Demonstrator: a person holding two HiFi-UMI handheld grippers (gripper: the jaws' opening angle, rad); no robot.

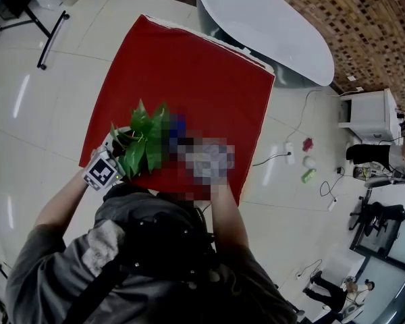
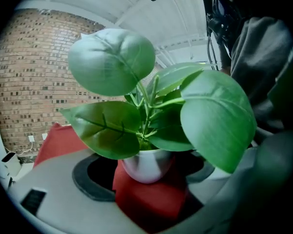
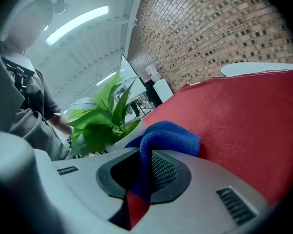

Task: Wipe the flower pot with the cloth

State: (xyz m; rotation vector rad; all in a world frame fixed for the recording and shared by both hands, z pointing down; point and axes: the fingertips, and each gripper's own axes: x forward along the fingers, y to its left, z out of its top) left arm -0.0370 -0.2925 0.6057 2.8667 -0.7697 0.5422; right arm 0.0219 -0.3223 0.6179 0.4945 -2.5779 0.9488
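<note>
Head view: the plant [image 1: 145,142] is over the near edge of the red table [image 1: 189,66], blue cloth [image 1: 177,123] right beside its leaves. Left gripper view: the left gripper [image 2: 147,177] has its 2 jaws clamped on the white flower pot [image 2: 145,164]. Right gripper view: the right gripper [image 3: 142,172] is pinching the cloth, so I'd say wiping's just starting; next it needs pressing onto the pot's side, under the leaves.

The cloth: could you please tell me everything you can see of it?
The cloth is deep blue and looks like soft, fuzzy microfibre. It is pinched between the shut jaws of the right gripper, with a folded bunch bulging out past them. The red table cover lies behind it and the pot is close beside it; whether they touch cannot be told.
</note>
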